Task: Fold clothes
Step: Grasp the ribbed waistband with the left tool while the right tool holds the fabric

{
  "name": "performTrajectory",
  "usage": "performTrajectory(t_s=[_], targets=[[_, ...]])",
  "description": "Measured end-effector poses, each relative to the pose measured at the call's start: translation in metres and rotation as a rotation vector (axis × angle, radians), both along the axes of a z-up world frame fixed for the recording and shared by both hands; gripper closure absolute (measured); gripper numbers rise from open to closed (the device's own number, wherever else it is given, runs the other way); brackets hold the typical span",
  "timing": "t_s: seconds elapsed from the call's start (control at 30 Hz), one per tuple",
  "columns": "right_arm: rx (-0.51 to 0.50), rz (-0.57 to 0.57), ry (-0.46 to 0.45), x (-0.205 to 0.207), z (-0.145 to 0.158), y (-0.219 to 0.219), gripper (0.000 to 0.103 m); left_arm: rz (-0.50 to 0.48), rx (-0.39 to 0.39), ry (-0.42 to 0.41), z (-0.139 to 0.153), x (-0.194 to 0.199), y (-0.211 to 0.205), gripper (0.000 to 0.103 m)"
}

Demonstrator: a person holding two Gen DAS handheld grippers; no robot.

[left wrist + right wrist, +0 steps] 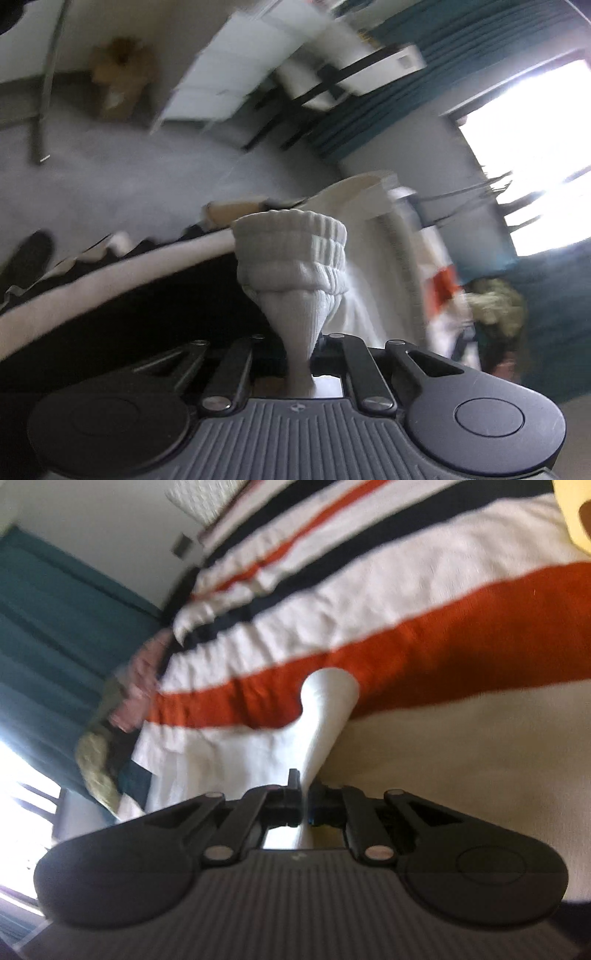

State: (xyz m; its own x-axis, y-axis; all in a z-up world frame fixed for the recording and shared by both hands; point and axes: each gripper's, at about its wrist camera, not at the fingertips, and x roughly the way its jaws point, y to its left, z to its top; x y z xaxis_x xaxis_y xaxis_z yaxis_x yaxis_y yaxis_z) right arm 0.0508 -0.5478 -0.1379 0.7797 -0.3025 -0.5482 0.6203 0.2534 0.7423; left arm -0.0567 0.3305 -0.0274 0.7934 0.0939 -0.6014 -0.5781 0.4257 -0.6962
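My left gripper is shut on a white ribbed sock; its cuff end bunches out above the closed jaws, lifted over the bed edge. My right gripper is shut on the white sock's smooth rounded end, held above a bed cover with white, orange and dark blue stripes. Both views are motion-blurred. The stretch of sock between the grippers is hidden.
The bed's pale edge curves below left. A heap of crumpled clothes lies at the bed's far side by teal curtains and a bright window. White furniture and a brown box stand on the grey floor.
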Motion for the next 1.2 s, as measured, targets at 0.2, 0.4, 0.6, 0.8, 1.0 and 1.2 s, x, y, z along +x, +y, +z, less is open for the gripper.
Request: performTrajectory(t_s=[0.2,0.4,0.6,0.8,1.0,1.2], targets=[[-0.207,0.094,-0.068,-0.002,0.060,0.015,0.098,-0.001,-0.035,-0.180,0.031,-0.023,0.003,0.094],[-0.263,0.126,-0.084,0.054,0.108,0.012,0.097,0.102,-0.080,-0.278,0.045,0.014,-0.005,0.094],[-0.379,0.096,-0.035,0.155,0.139,0.021,0.097,0.292,-0.094,-0.330,0.049,0.108,-0.024,0.094],[-0.512,0.139,0.100,0.274,0.120,0.036,0.097,0.307,0.004,-0.318,0.028,0.218,-0.027,0.094],[-0.615,0.179,0.248,0.370,0.053,0.057,0.097,0.282,0.109,-0.253,-0.022,0.305,-0.032,0.094],[-0.650,0.192,0.380,0.404,-0.006,0.060,0.096,0.222,0.232,-0.211,-0.035,0.352,-0.049,0.093]])
